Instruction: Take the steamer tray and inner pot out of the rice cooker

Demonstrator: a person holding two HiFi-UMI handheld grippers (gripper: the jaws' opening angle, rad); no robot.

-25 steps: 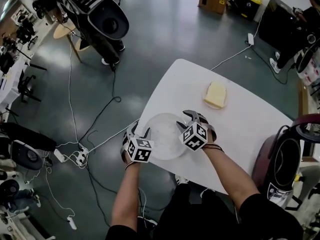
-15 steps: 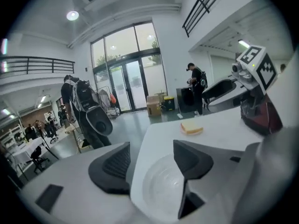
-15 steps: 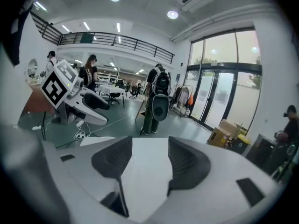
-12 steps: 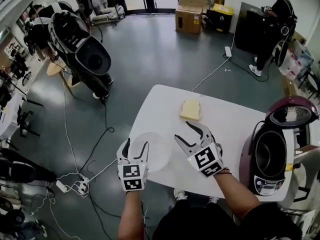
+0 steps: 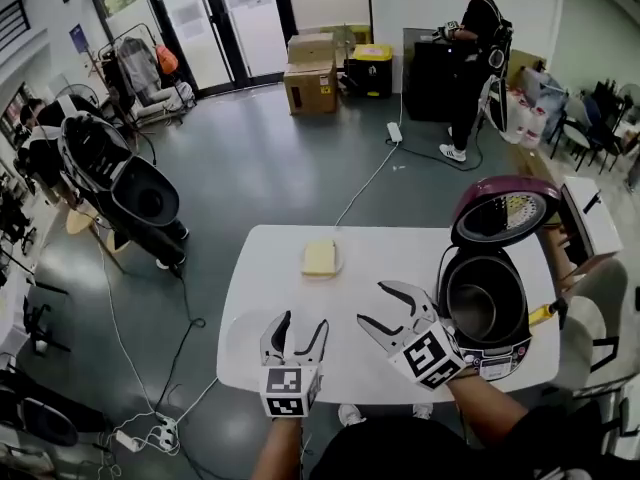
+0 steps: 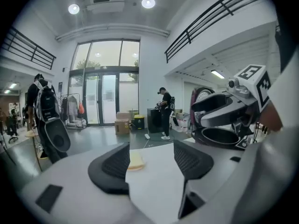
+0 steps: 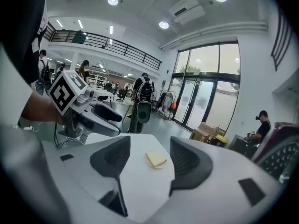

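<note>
Your rice cooker [image 5: 497,353] stands at the right end of the table [image 5: 380,258] — dark maroon, with its lid [image 5: 505,213] swung up and open behind it; the inner pot [image 5: 478,303] sits upright inside the cooker, a round metal bowl with its mouth bare; the steamer tray [image 5: 243,333] — pale, round and see-through — lies flat on the table's near left corner, well apart from the cooker.
</note>
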